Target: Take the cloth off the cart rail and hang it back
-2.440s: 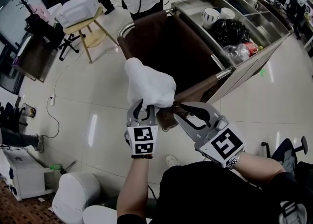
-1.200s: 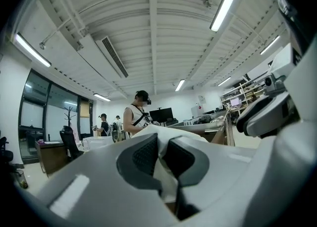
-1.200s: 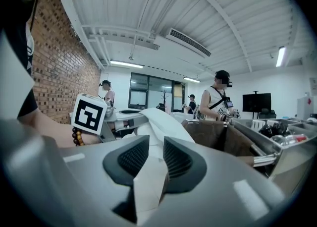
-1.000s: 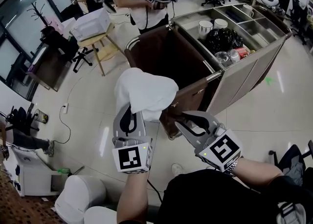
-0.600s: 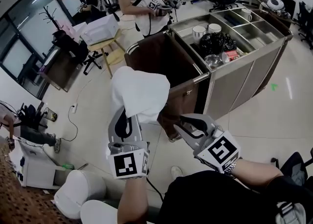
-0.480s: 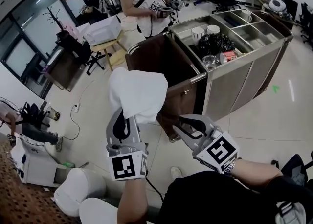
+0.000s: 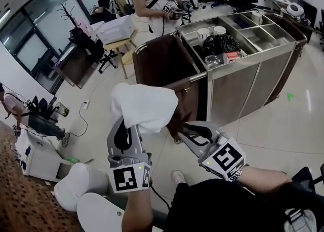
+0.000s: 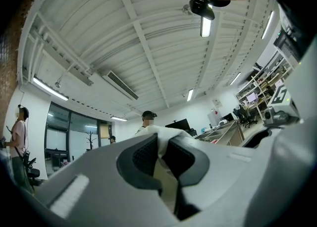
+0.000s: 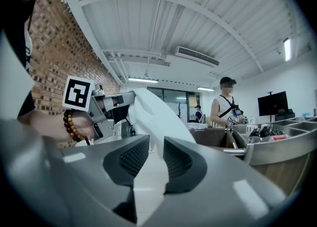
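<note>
My left gripper (image 7: 127, 130) is squeezed tight on the white cloth (image 7: 144, 105). I have pulled it back and up, away from the cart rail (image 7: 190, 80), which is now at 1 o'clock. My right gripper (image 7: 183, 131) is open and holds nothing. The cloth is off, so hanging it back comes next.

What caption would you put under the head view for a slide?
Left gripper holds a white cloth up, clear of the steel cart; the right gripper is empty, jaws apart.
</note>
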### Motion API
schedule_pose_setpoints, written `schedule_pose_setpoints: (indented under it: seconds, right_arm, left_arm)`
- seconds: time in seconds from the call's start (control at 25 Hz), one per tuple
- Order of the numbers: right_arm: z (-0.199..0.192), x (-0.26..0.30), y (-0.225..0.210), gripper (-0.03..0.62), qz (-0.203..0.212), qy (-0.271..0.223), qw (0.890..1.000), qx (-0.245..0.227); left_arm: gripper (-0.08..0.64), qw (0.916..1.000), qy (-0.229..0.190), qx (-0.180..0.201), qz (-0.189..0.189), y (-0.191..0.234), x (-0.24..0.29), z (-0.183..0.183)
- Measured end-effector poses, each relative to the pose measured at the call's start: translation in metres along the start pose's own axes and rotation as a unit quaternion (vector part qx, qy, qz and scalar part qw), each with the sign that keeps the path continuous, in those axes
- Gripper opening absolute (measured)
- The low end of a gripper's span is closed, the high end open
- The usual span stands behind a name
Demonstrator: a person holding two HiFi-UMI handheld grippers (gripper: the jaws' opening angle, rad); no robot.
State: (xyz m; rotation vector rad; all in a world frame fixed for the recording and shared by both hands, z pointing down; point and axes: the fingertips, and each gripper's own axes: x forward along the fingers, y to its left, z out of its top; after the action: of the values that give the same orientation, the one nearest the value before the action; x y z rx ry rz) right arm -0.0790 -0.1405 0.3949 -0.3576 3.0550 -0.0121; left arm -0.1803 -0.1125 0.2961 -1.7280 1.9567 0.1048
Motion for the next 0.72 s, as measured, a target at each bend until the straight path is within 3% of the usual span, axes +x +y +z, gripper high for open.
schedule_pose_setpoints:
  seconds: [0.24, 0.32, 0.44, 0.6, 0.72]
  right_arm:
    - [-0.011, -0.026, -0.011, 0.089, 0.01, -0.004, 1.0, -0.02]
    - [-0.012, -0.033, -0.01, 0.089, 0.01, 0.002, 1.0, -0.001]
    - [-0.017, -0.038, -0.01, 0.089, 0.01, 0.006, 1.0, 0.011]
    - [-0.02, -0.042, -0.014, 0.089, 0.01, 0.002, 1.0, 0.009]
    - [-0.015, -0.043, -0.012, 0.089, 0.006, -0.002, 1.0, 0.01]
  left_arm:
    - [0.017, 0.9997, 0.021, -0.009, 0.003, -0.031, -0.015, -0.016]
    - [0.017, 0.9994, 0.032, -0.013, 0.003, -0.039, -0.021, -0.025]
    - [0.017, 0.9957, 0.092, -0.004, -0.009, -0.047, -0.035, -0.052]
    - [0.017, 0.9972, 0.056, -0.049, -0.004, -0.057, -0.031, -0.054]
    - [0.017, 0.9957, 0.062, -0.068, -0.013, -0.061, -0.033, -0.059]
